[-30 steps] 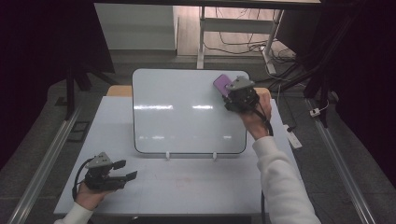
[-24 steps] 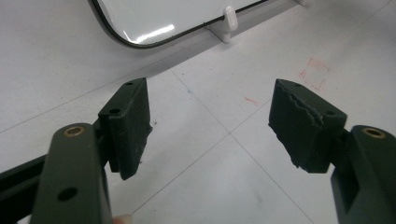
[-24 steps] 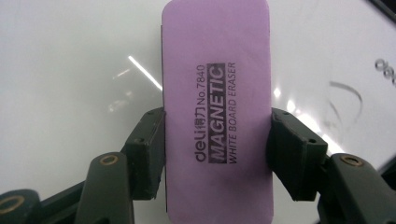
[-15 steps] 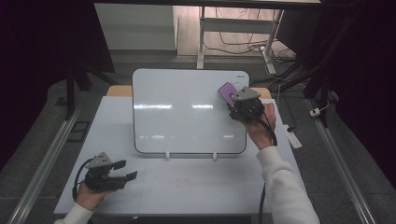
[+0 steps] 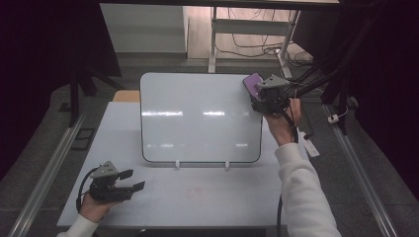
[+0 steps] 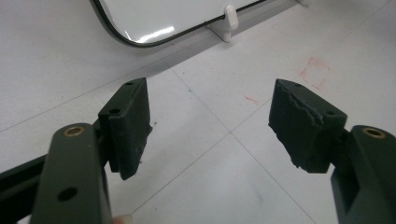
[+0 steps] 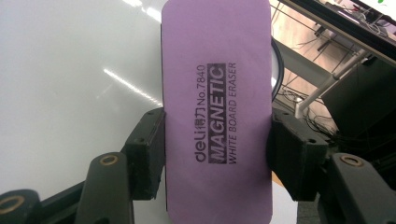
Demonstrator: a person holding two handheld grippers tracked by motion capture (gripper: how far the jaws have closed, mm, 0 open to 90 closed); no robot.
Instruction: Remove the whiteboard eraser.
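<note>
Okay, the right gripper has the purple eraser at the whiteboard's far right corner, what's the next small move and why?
Probably draw the purple rectangular magnetic eraser off the edge and set it down on the table: the right gripper clamps it, and the glossy white whiteboard looks clean.

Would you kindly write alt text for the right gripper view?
The right hand-held gripper clamps a purple eraser by its long sides, its label reading "MAGNETIC WHITE BOARD ERASER". A clean whiteboard lies behind at left; cables and a metal frame show at right.
</note>
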